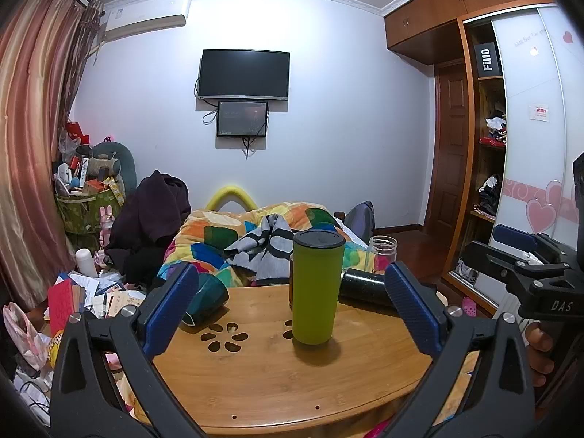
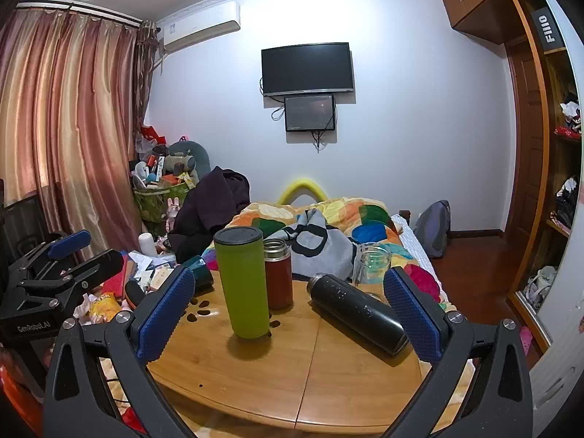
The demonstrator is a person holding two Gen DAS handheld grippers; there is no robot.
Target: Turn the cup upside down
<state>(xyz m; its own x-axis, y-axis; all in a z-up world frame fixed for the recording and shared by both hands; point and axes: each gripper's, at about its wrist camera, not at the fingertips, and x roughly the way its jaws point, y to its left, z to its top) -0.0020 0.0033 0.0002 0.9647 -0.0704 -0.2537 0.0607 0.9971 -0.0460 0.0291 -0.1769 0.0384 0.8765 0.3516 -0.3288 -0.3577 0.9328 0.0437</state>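
Left wrist view looks across a round wooden table point(image 1: 277, 383) with flower-shaped cut-outs near its middle, set in front of a bed covered by a patchwork quilt point(image 1: 233, 233). Both cameras see the same table, its near edge curving just under the gripper frames.

Largest of the things on it is the green cup point(image 1: 317, 288), a tall tumbler with a dark lid, standing upright a little past the table's centre with the lid end up. In the right wrist view the green cup point(image 2: 244, 284) stands left of centre. A black flask point(image 2: 357, 314) lies on its side toward the right edge, its cap end pointing to the far side. A red flask point(image 2: 279, 275) stands upright just behind and beside the cup, close enough that I cannot tell whether they touch. A clear glass jar point(image 2: 372, 266) stands upright at the far right edge, and a dark green mug point(image 1: 206, 301) lies tipped over at the far left edge.

The left gripper point(image 1: 292, 310) hangs over the near edge with its blue pads spread wide, nothing between them; the cup sits ahead, framed by the gap. The right gripper point(image 2: 288, 314) is likewise wide apart and holds nothing, with its right pad close to the black flask's base as seen from here.
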